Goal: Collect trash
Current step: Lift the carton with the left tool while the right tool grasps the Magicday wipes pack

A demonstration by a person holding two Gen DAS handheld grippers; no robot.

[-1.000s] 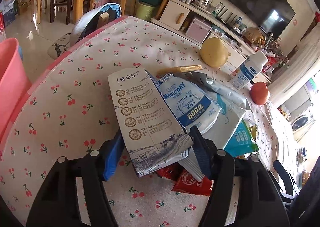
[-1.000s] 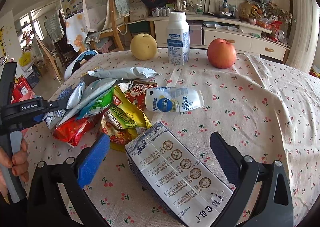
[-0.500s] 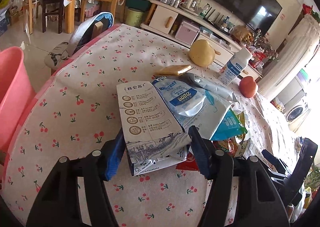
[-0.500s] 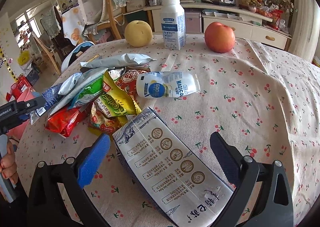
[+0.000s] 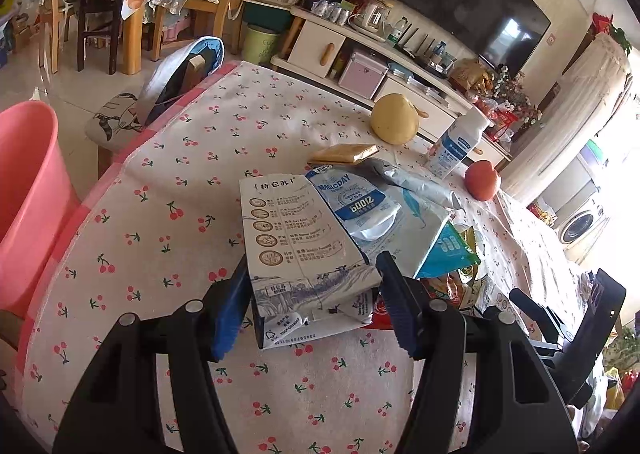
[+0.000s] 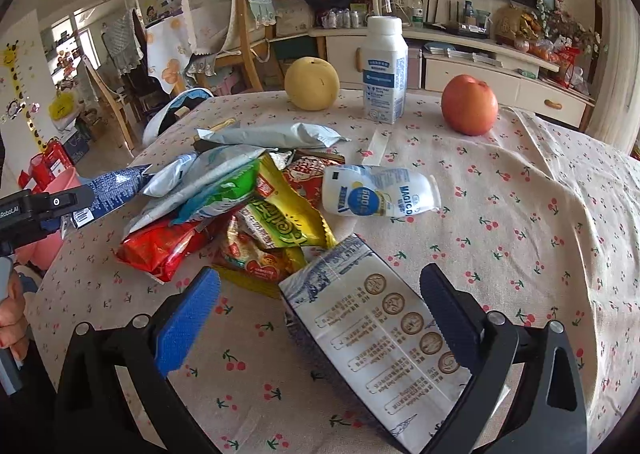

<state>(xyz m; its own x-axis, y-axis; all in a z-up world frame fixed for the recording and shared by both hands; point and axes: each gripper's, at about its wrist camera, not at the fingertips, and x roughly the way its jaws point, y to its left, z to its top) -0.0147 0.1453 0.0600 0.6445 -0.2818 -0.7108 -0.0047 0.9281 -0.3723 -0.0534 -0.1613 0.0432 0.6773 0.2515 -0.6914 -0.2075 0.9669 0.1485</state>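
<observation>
lifted off the table, milk carton (image 5: 304, 254) points lengthwise away from left gripper (image 5: 316, 306) pinching its base.

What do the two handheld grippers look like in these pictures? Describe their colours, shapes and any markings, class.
Both the left gripper and the right gripper have glossy black plastic bodies shaped like a fork, with round silver screws on the arms. Each finger carries a long blue ribbed pad. From the right wrist view, the left gripper's black housing bears white lettering, partly cut off. No cables or sleeves show.
</observation>
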